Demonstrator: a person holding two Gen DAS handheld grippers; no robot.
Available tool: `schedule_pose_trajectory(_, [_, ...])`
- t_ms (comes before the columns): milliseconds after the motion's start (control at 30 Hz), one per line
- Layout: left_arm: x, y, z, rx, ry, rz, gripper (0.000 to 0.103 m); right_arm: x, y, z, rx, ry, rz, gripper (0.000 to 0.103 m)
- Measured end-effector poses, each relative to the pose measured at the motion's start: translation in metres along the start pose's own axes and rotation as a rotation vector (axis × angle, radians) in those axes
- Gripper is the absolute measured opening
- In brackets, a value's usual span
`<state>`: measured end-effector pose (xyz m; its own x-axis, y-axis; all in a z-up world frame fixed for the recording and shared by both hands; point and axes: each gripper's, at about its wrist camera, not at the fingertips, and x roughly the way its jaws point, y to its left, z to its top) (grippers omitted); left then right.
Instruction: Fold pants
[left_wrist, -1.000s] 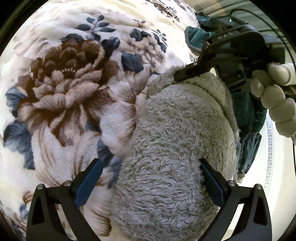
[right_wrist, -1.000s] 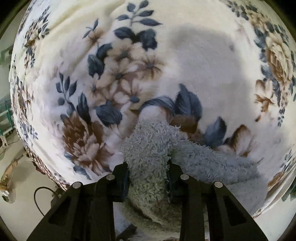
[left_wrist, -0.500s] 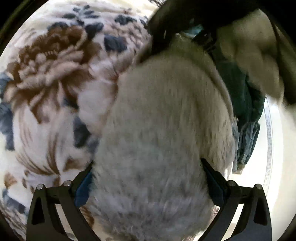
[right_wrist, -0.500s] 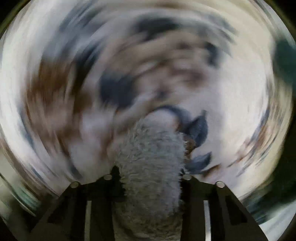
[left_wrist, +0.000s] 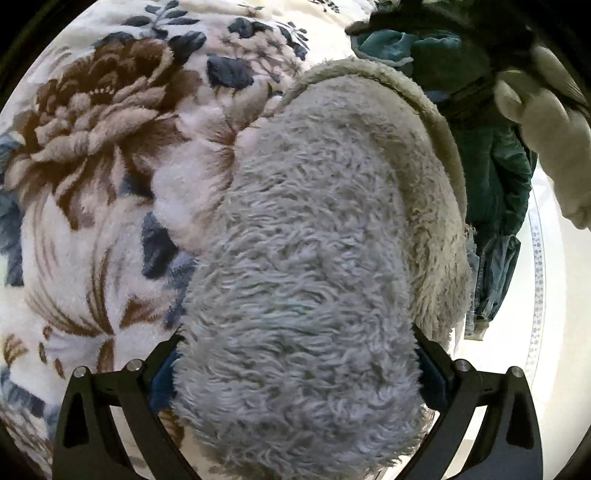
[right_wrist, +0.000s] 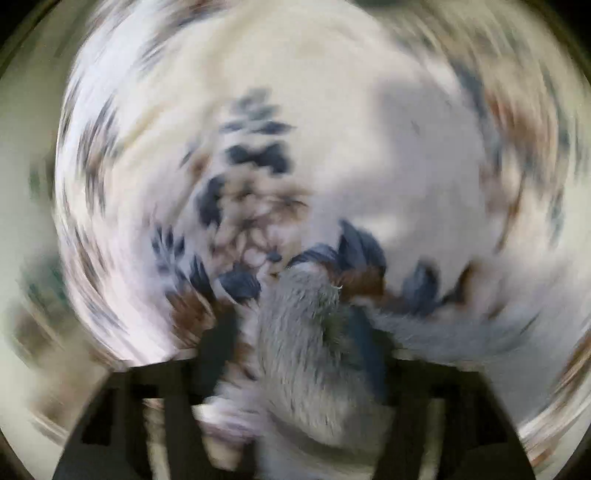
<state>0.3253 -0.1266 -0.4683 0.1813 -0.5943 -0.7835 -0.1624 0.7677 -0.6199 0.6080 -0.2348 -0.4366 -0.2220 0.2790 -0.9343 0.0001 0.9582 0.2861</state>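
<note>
The grey fleece pants (left_wrist: 314, 258) lie bunched on a floral blanket (left_wrist: 92, 147) and fill the middle of the left wrist view. My left gripper (left_wrist: 295, 365) stands wide open with the thick fleece roll between its fingers. In the blurred right wrist view my right gripper (right_wrist: 295, 347) has its fingers close around a fold of the grey pants (right_wrist: 303, 332). A gloved hand (left_wrist: 546, 147) shows at the upper right of the left wrist view.
A heap of dark green and blue clothes (left_wrist: 487, 147) lies just right of the pants. Beyond it a pale floor (left_wrist: 554, 295) shows past the blanket's edge. The right wrist view is smeared by fast motion.
My right gripper has swung quickly with the pants fold, blurring its view. The fleece has come further between the left fingers. The right gripper has left the left wrist view.
</note>
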Motion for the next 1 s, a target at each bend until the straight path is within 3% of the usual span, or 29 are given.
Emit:
schedule_pose_trajectory(100, [0.002,-0.001,-0.001,0.005,-0.001,0.006,0.103,0.011,0.039,-0.015,-0.378,0.080,-0.235,0.078])
schedule_pose_trajectory(133, [0.002,-0.001,-0.001,0.007,-0.001,0.010,0.103,0.019,0.045,-0.024,-0.480,0.091,-0.319,0.059])
schedule_pose_trajectory(167, [0.002,0.001,-0.001,0.008,-0.002,0.009,0.103,0.021,0.043,-0.026,-0.520,0.065,-0.364,0.047])
schedule_pose_trajectory(200, [0.002,0.001,0.000,0.008,-0.003,0.005,0.103,0.021,0.032,-0.020,-0.457,0.054,-0.341,0.039])
schedule_pose_trajectory(233, [0.002,0.002,0.001,0.008,-0.003,0.008,0.103,0.015,0.008,-0.006,-0.267,0.034,-0.229,0.034])
schedule_pose_trajectory(267, [0.004,-0.001,-0.001,0.007,-0.003,0.007,0.103,0.008,-0.021,0.006,-0.053,0.012,-0.101,0.027])
schedule_pose_trajectory(333, [0.004,0.000,0.002,0.000,-0.009,-0.003,0.103,0.006,-0.091,0.014,0.419,-0.022,0.222,0.026])
schedule_pose_trajectory(400, [0.002,0.001,0.005,0.001,-0.002,-0.007,0.103,0.017,-0.120,0.007,0.600,0.005,0.302,0.026])
schedule_pose_trajectory(433, [0.001,-0.001,0.005,0.010,-0.005,-0.003,0.103,0.018,-0.121,0.007,0.577,0.018,0.266,0.026])
schedule_pose_trajectory(567, [0.002,-0.006,0.003,0.013,-0.003,-0.014,0.103,-0.015,-0.069,0.020,0.213,-0.025,0.014,0.032])
schedule_pose_trajectory(667, [0.003,-0.007,0.002,0.011,-0.001,-0.017,0.103,-0.027,-0.026,0.026,-0.054,-0.005,-0.154,0.038])
schedule_pose_trajectory(833, [0.013,-0.019,0.002,0.006,0.002,-0.022,0.103,0.016,0.069,0.006,-0.671,0.034,-0.707,0.050])
schedule_pose_trajectory(867, [0.014,-0.021,0.002,0.007,0.001,-0.023,0.103,0.029,0.084,0.001,-0.752,0.036,-0.772,0.051])
schedule_pose_trajectory(967, [0.017,-0.025,0.002,0.006,0.001,-0.026,0.103,0.066,0.108,-0.013,-0.930,0.108,-0.821,0.062])
schedule_pose_trajectory(1000, [0.018,-0.027,0.001,0.010,0.001,-0.024,0.103,0.077,0.109,-0.014,-0.965,0.148,-0.825,0.073])
